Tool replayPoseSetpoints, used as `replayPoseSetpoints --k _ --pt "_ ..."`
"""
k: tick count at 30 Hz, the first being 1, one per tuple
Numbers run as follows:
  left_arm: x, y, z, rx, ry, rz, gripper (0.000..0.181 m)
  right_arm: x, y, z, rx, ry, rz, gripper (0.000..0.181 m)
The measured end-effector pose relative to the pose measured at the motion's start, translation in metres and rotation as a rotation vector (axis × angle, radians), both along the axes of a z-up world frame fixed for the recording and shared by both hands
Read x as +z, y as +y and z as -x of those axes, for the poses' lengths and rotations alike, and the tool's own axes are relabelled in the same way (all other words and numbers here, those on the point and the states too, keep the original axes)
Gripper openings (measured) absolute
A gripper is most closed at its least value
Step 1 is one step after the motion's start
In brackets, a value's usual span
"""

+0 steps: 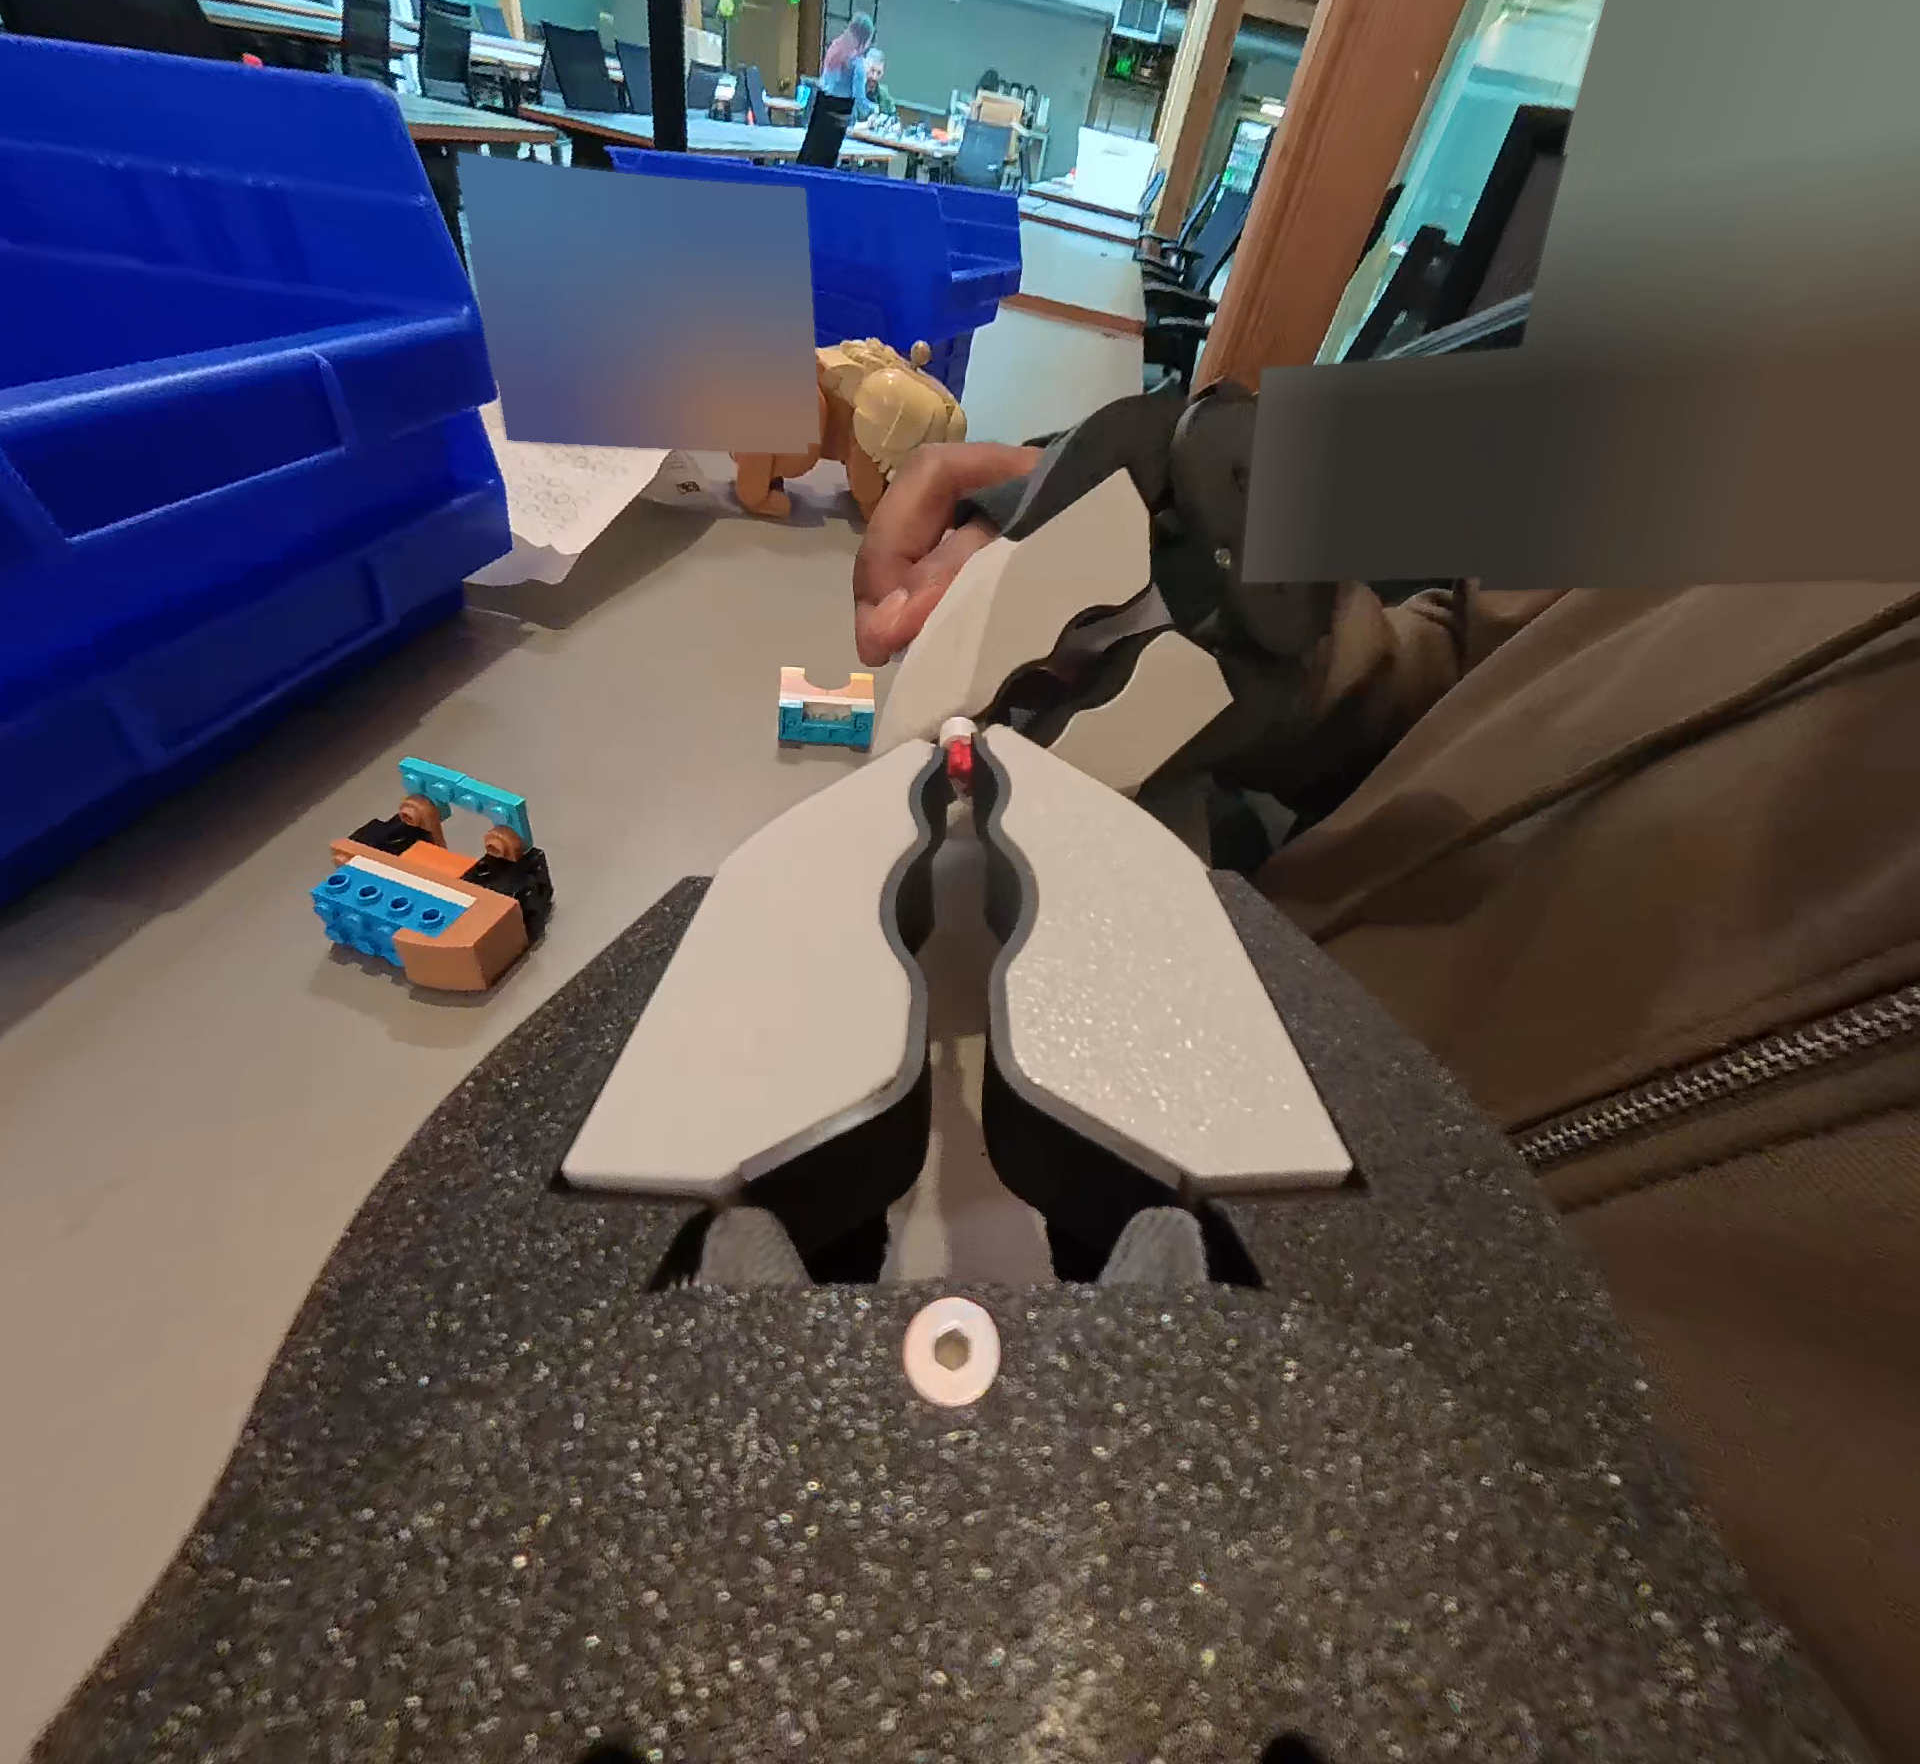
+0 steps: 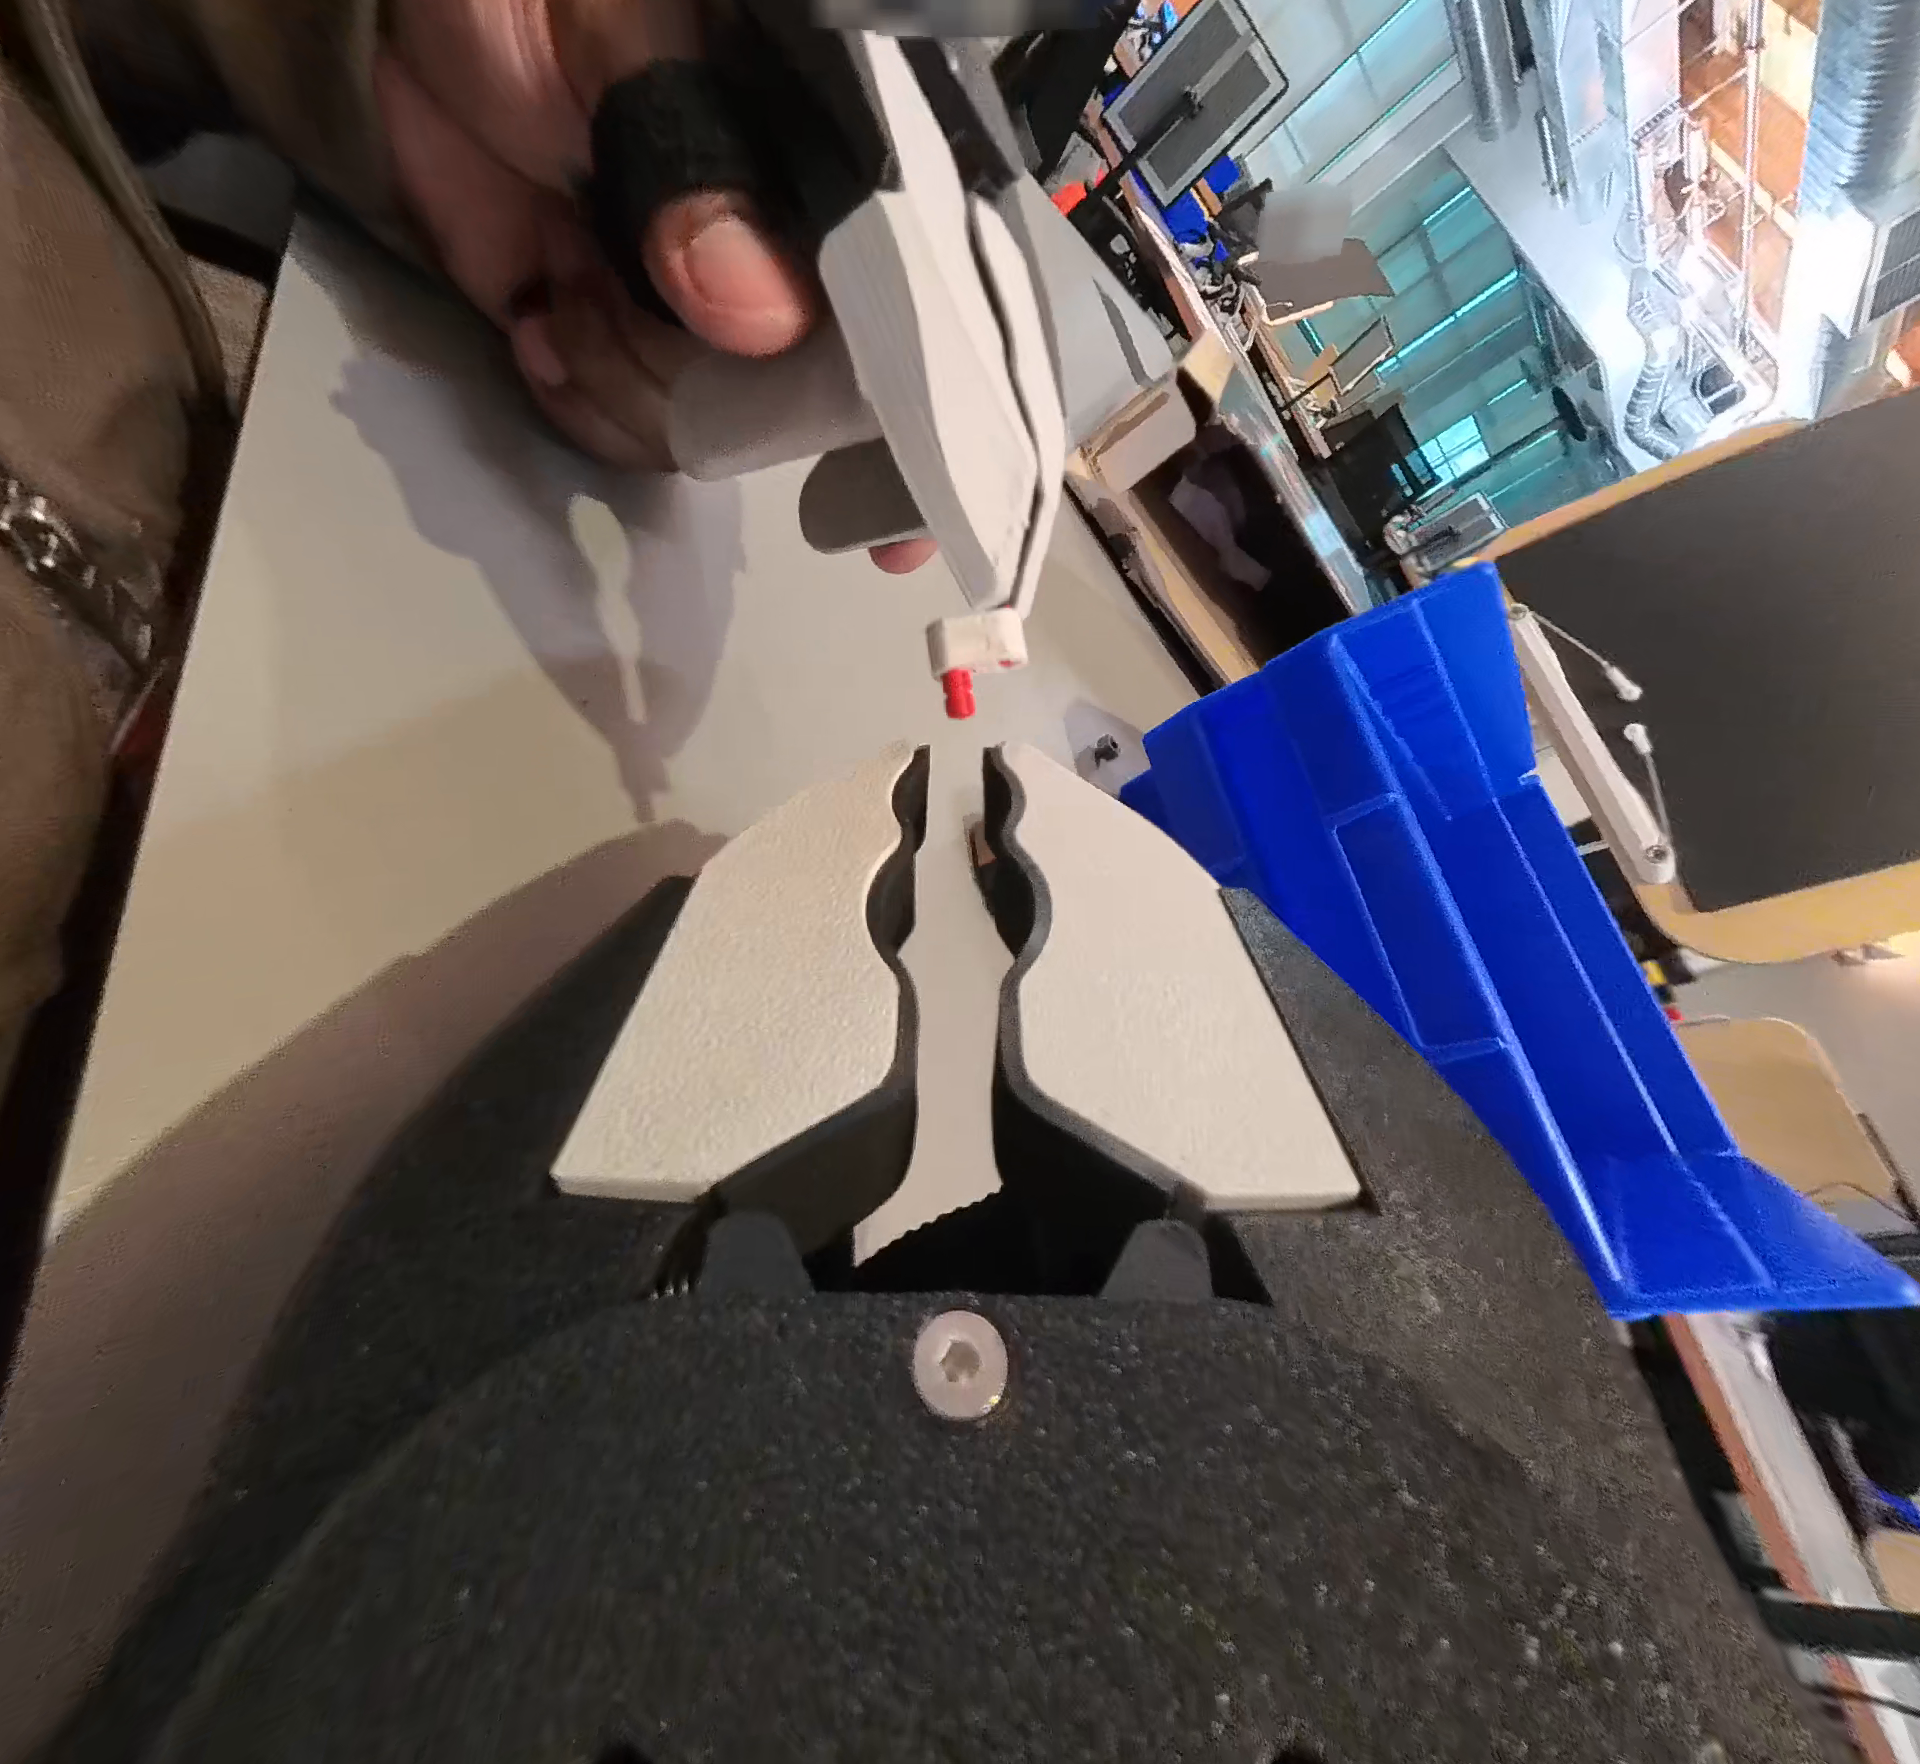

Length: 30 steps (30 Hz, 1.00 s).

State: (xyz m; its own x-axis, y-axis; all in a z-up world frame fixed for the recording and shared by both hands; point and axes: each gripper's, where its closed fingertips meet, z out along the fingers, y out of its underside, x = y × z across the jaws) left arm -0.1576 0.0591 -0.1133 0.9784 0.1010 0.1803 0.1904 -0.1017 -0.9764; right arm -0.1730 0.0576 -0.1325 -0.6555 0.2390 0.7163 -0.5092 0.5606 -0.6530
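Note:
My left gripper [image 1: 961, 758] is shut on a small white piece with a red pin [image 1: 958, 746] at its fingertips, held above the grey table [image 1: 644, 675]. In the right wrist view the left gripper [image 2: 1013, 613] hangs from above with that piece [image 2: 975, 646], red pin pointing down. My right gripper [image 2: 956, 758] sits just below the pin. Its jaws stand a narrow gap apart, with a small tan piece [image 2: 977, 844] between them against the right pad, partly hidden. The right gripper [image 1: 1003, 717] also shows in the left wrist view, tip to tip with the left.
Blue bins [image 1: 208, 467] [image 1: 914, 260] [image 2: 1455, 935] stand at the table's side and back. A brick car [image 1: 436, 873], a small teal-and-white build [image 1: 826, 712], a tan brick animal [image 1: 883, 426] and a paper sheet [image 1: 561, 499] lie on the table. Hands [image 1: 914, 540] [image 2: 520, 156] hold the grippers. Less than 4 cm separates the two grippers' tips. Left tips and right tips are each some 30 cm from the tan brick animal [image 1: 883, 426].

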Motion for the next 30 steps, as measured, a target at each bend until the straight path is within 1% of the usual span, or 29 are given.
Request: replayPoseSetpoints --k 4,7,11,14,17,22,30 --pt "-0.008 0.003 0.005 0.052 0.019 0.066 0.004 0.0 -0.002 -0.003 0.002 0.058 -0.025 0.008" --pt "-0.014 0.003 0.009 0.089 0.064 0.126 0.004 -0.004 -0.001 0.0 -0.024 0.1 -0.071 0.008" --pt "-0.021 0.002 0.008 0.109 0.131 0.191 0.004 -0.011 -0.001 0.001 -0.055 0.171 -0.167 0.005" --pt "-0.023 0.0 0.007 0.097 0.143 0.204 0.004 -0.013 -0.001 0.0 -0.059 0.179 -0.186 0.005" --pt "-0.022 -0.003 0.004 0.05 0.088 0.192 0.004 -0.012 -0.002 -0.004 -0.035 0.147 -0.166 0.005" --pt "-0.021 -0.005 0.002 0.008 0.061 0.18 0.004 -0.009 -0.003 -0.008 0.015 0.043 -0.102 0.005" --pt "-0.02 -0.006 0.0 -0.025 0.084 0.176 0.003 -0.008 -0.003 -0.012 0.056 -0.054 -0.051 0.004"
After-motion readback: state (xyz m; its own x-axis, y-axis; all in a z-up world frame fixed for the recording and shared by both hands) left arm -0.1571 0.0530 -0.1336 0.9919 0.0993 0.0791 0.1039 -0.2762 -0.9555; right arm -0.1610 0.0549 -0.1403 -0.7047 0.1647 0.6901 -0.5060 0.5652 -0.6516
